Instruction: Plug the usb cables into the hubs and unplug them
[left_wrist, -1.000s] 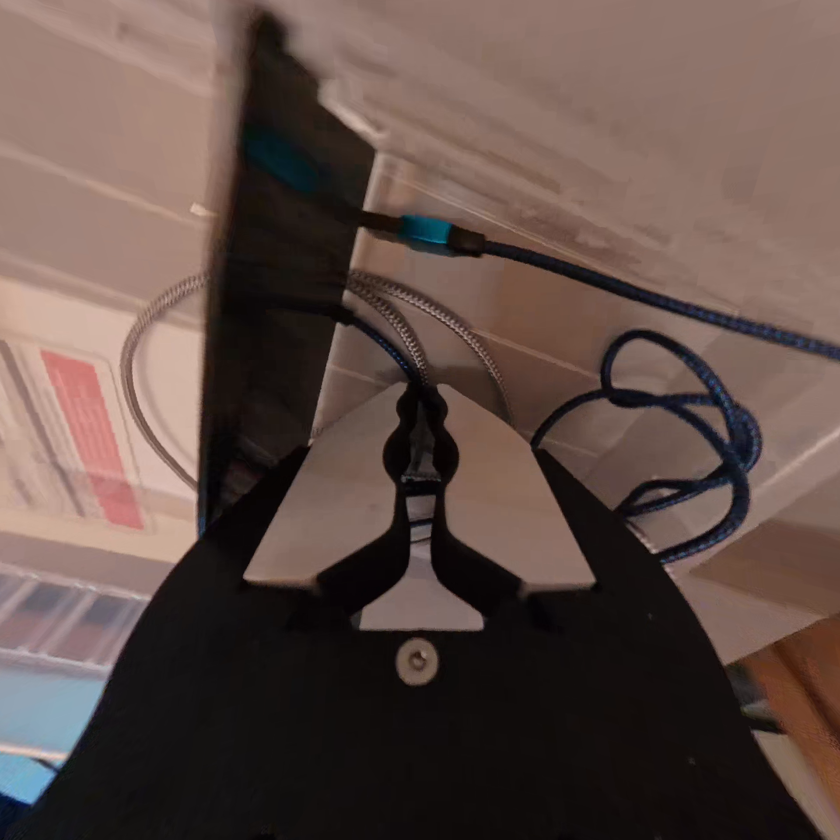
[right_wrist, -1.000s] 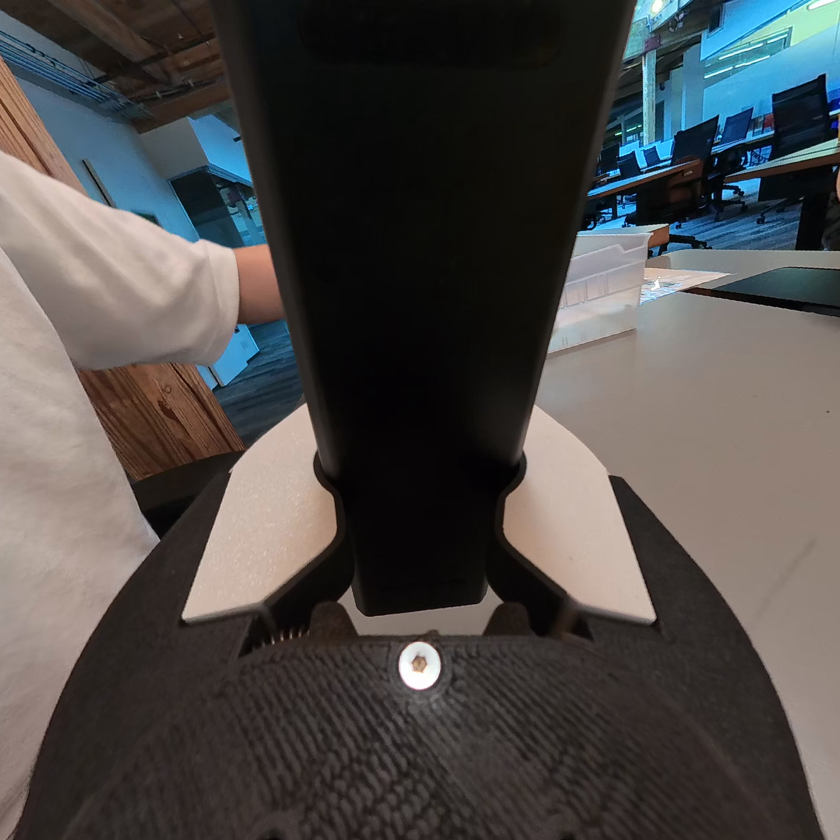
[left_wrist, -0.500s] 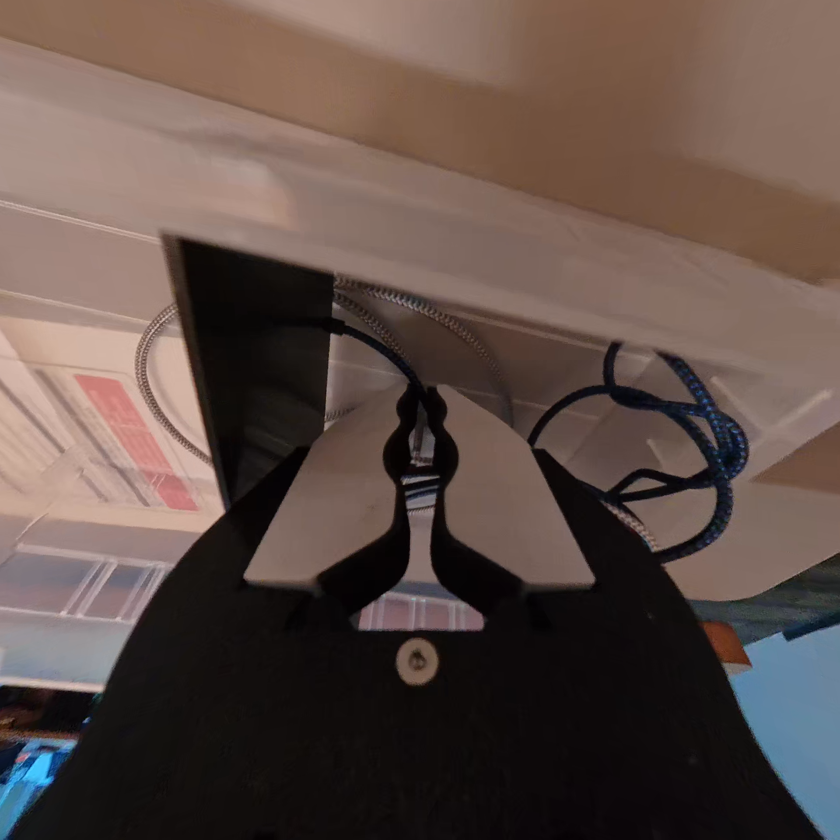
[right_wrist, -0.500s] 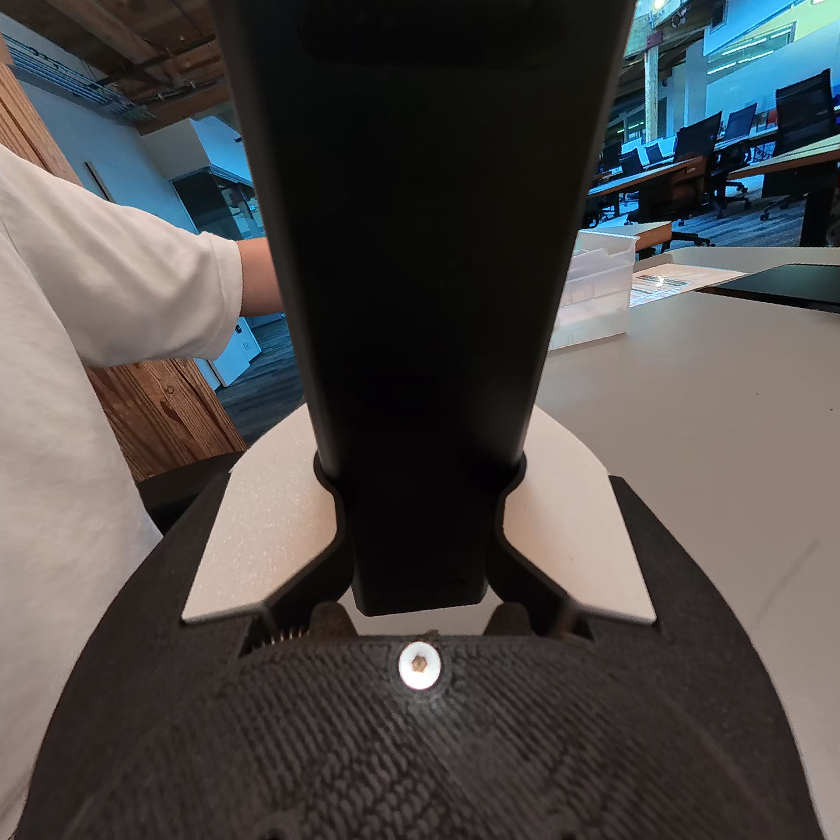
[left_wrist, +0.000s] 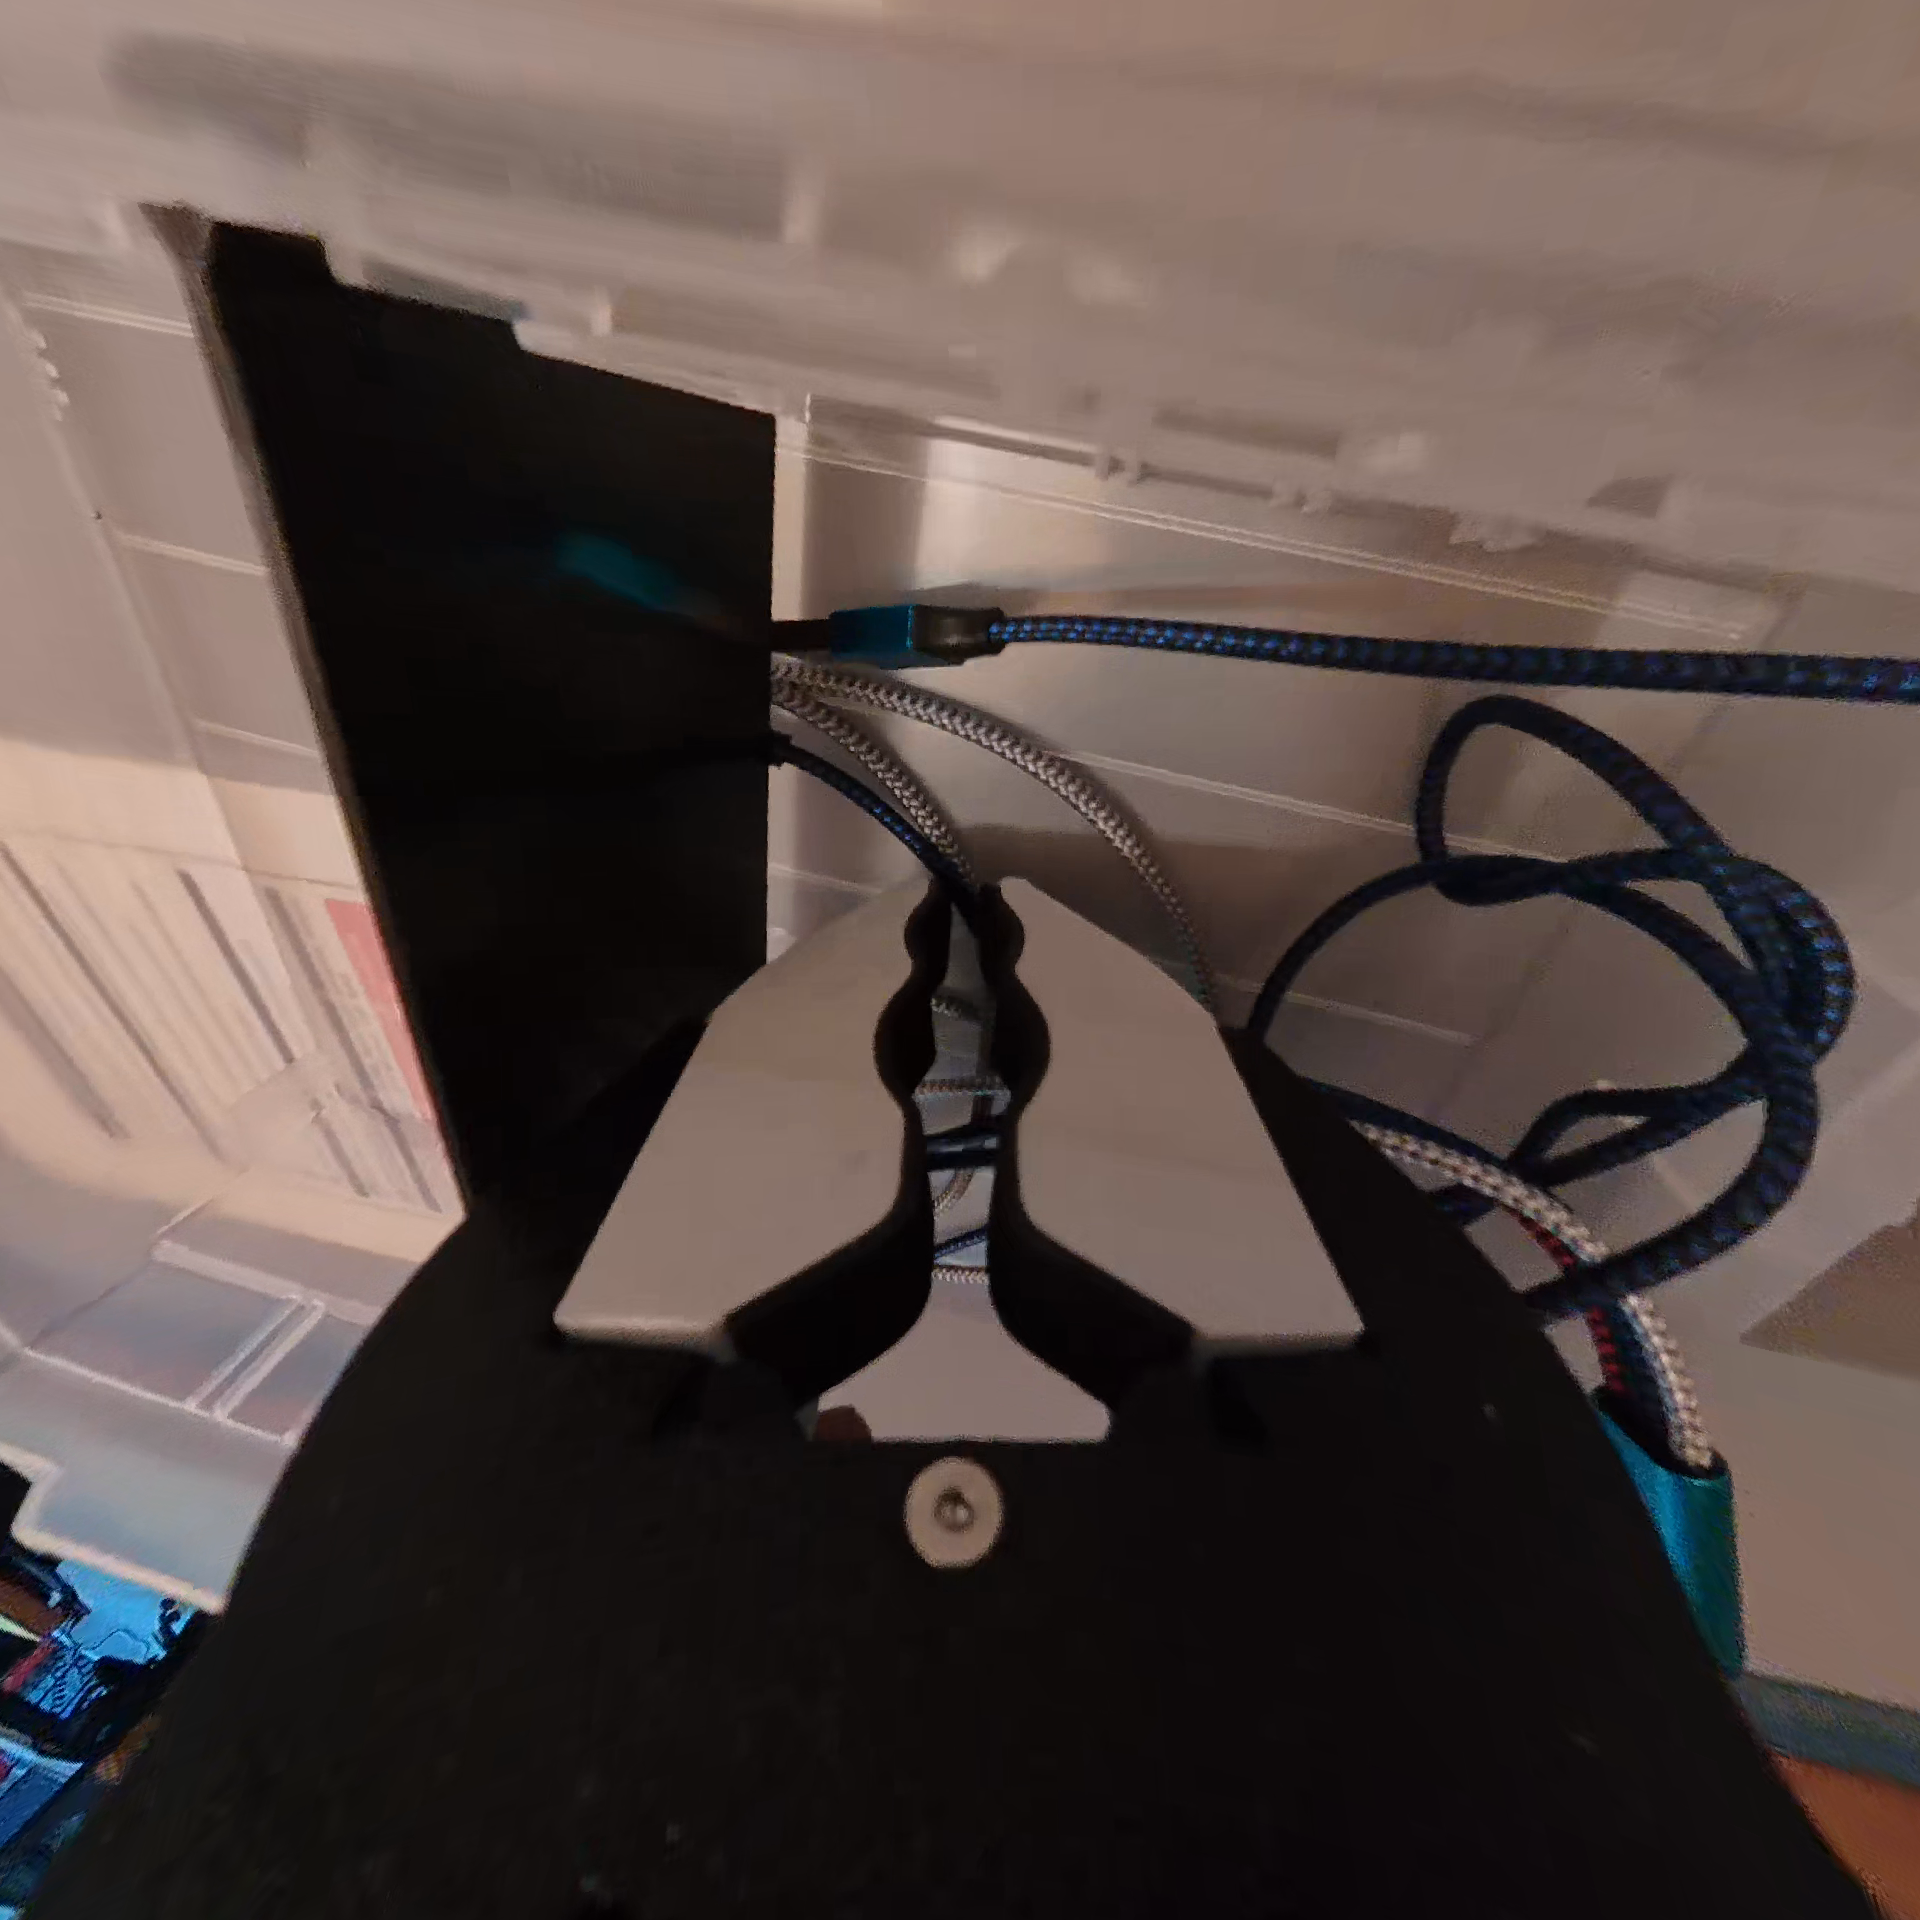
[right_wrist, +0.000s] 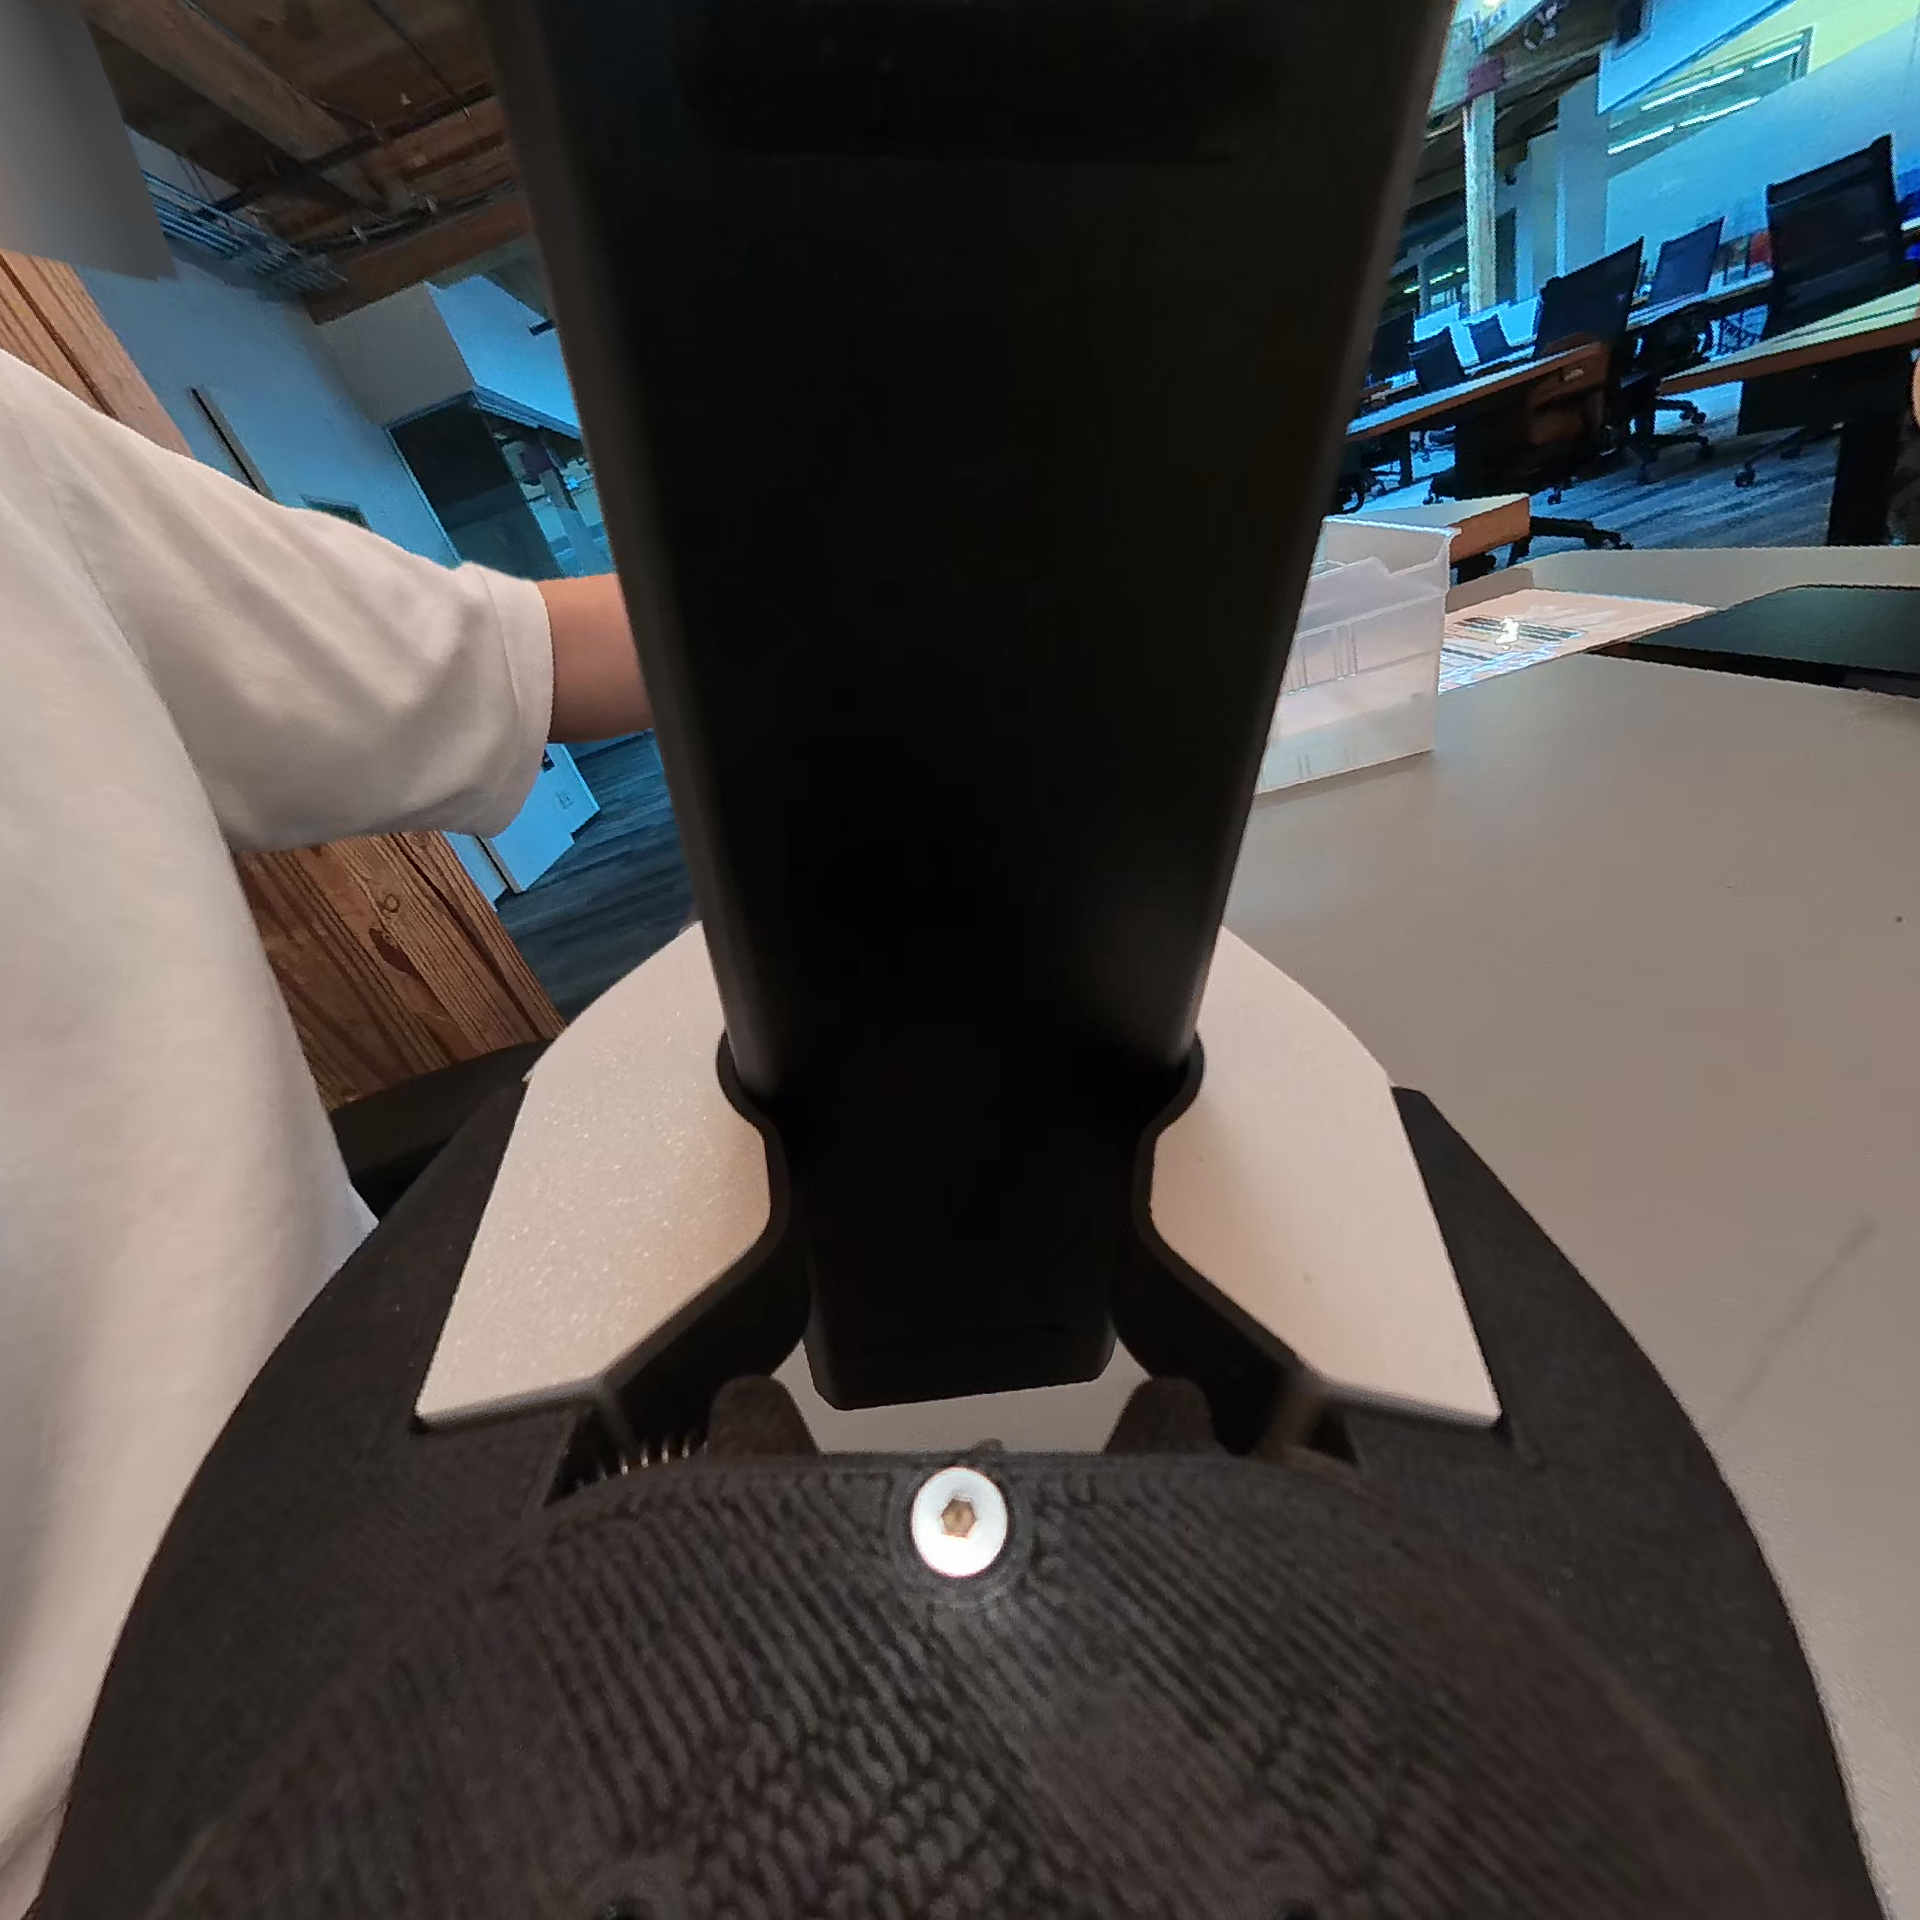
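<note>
In the right wrist view my right gripper (right_wrist: 956, 1039) is shut on a tall black USB hub (right_wrist: 956, 623) and holds it upright above the table. The hub also shows in the left wrist view (left_wrist: 520, 675). A teal plug (left_wrist: 883, 634) on a blue braided cable (left_wrist: 1455, 655) sits in its side. Below it a thin dark blue cable (left_wrist: 862, 800) leaves the hub and runs into my left gripper (left_wrist: 966, 899), which is shut on it. A silver braided cable (left_wrist: 1039, 769) passes behind the fingers.
A clear plastic bin wall (left_wrist: 1143, 343) stands behind the cables, and a loose coil of blue cable (left_wrist: 1714, 987) hangs at right. Another teal plug (left_wrist: 1694, 1538) is at lower right. A clear bin (right_wrist: 1351, 644), a paper sheet (right_wrist: 1538, 629), a dark pad (right_wrist: 1787, 634) and a white sleeve (right_wrist: 260, 675) are nearby. The left gripper's tips are roughly 40 cm from the right gripper's.
The left view swung and tilted against the hub, so the teal plug left view and came back. My left gripper stayed shut on the thin cable. The right gripper kept hold of the hub.
</note>
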